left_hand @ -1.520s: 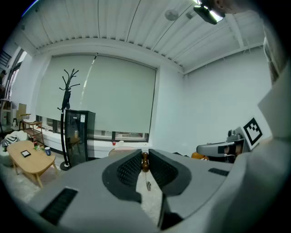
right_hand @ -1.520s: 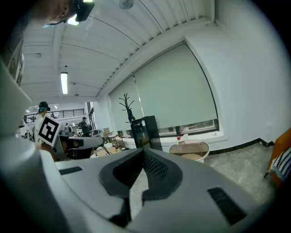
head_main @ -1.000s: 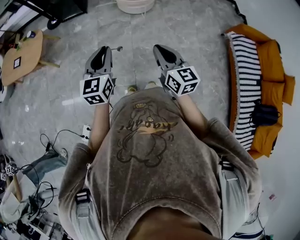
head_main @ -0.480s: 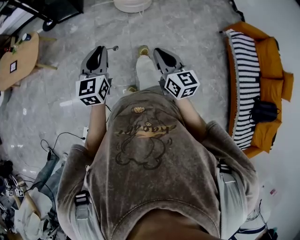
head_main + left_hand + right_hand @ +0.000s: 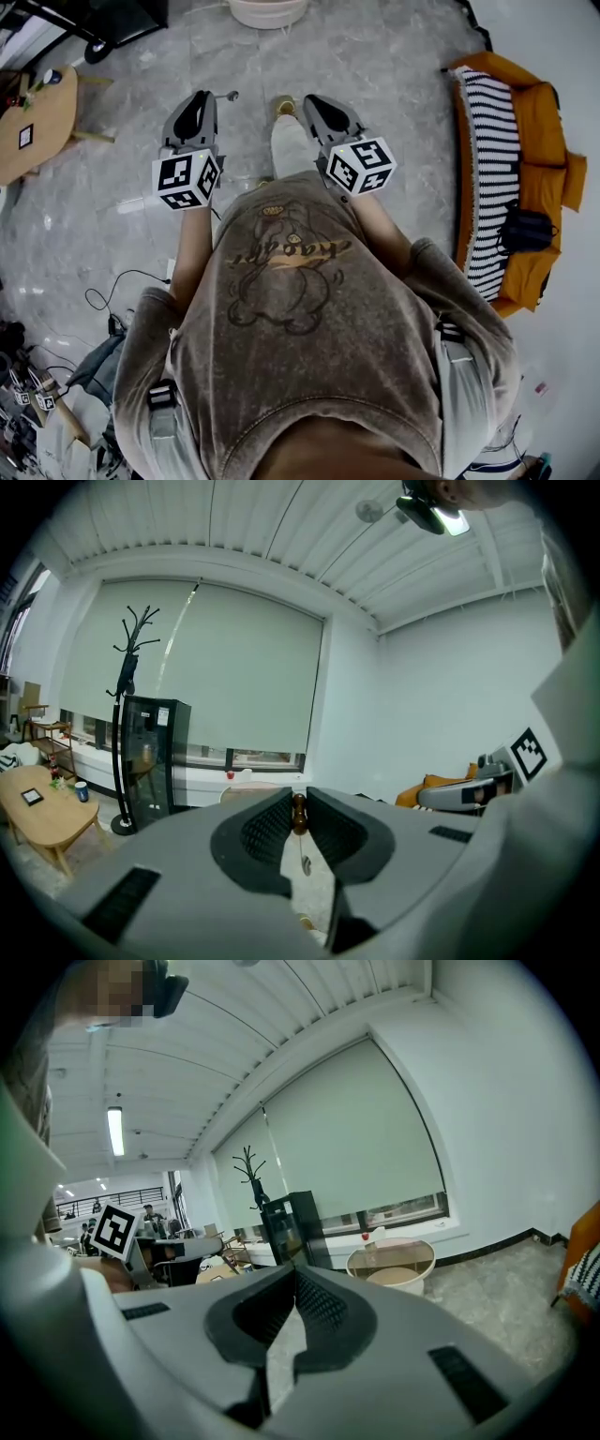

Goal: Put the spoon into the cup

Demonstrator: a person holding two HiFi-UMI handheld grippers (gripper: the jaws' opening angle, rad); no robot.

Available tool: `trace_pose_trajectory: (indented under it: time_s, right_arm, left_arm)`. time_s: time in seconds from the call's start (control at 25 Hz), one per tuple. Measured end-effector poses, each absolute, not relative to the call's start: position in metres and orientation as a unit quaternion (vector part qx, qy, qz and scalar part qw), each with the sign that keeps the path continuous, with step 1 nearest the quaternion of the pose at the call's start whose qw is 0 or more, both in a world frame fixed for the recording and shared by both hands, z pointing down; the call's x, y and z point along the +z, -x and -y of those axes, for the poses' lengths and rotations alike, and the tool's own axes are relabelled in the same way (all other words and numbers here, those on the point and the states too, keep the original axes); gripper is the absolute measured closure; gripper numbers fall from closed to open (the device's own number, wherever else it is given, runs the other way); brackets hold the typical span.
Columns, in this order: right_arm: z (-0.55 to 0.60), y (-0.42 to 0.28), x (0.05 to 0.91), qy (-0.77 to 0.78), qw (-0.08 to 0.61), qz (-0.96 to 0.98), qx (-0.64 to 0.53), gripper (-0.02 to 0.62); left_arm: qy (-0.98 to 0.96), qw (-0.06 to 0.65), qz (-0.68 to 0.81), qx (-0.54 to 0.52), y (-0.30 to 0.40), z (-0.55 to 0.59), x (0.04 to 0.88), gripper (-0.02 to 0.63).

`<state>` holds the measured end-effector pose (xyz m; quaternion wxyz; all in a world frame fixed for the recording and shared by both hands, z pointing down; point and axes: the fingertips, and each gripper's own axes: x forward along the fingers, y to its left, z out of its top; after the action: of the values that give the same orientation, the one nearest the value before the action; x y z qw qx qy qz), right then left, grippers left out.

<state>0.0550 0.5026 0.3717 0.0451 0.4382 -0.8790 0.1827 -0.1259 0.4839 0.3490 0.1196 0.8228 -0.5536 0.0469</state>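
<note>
My left gripper [image 5: 208,97] is shut on a small spoon [image 5: 227,95], which sticks out sideways past the fingertips. In the left gripper view the spoon's brown handle [image 5: 299,814] is pinched between the pads of the left gripper [image 5: 299,803], and its thin shaft and bowl hang below. My right gripper [image 5: 314,99] is held beside it at the same height, shut with nothing in it; its jaws meet at the tips in the right gripper view [image 5: 293,1274]. A small blue cup [image 5: 82,790] stands on a low wooden table [image 5: 42,817] far off to the left.
The person stands on a grey stone floor, one shoe [image 5: 285,105] between the grippers. An orange sofa [image 5: 539,122] with a striped blanket and a black bag [image 5: 527,230] is at the right. A round white tub [image 5: 268,11] lies ahead. Cables [image 5: 117,286] trail at the lower left.
The person has stepped forward: a leg and shoe now show between the grippers, and the floor and table have slid past. Both grippers keep their pose, the spoon still held.
</note>
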Motion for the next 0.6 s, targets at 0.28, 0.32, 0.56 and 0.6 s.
trace_pose_trajectory:
  time_s: [0.28,0.32,0.56,0.6]
  right_arm:
    - [-0.475,-0.056,0.378,-0.434,0.047,0.881,0.183,0.575]
    - [-0.47,-0.056,0.379,-0.434,0.048,0.881,0.182,0.575]
    - [-0.44,-0.059,0.385,-0.431,0.053,0.882,0.184,0.575]
    - [-0.435,-0.06,0.385,-0.431,0.054,0.882,0.184,0.575]
  left_arm:
    - [-0.827,0.118,0.548,0.045,0.115,-0.459,0.352,0.546]
    - [-0.827,0.118,0.547,0.044,0.115,-0.454,0.353,0.546]
    - [-0.827,0.122,0.547,0.042,0.111,-0.423,0.359,0.546]
    - [-0.827,0.121,0.547,0.042,0.11,-0.417,0.359,0.546]
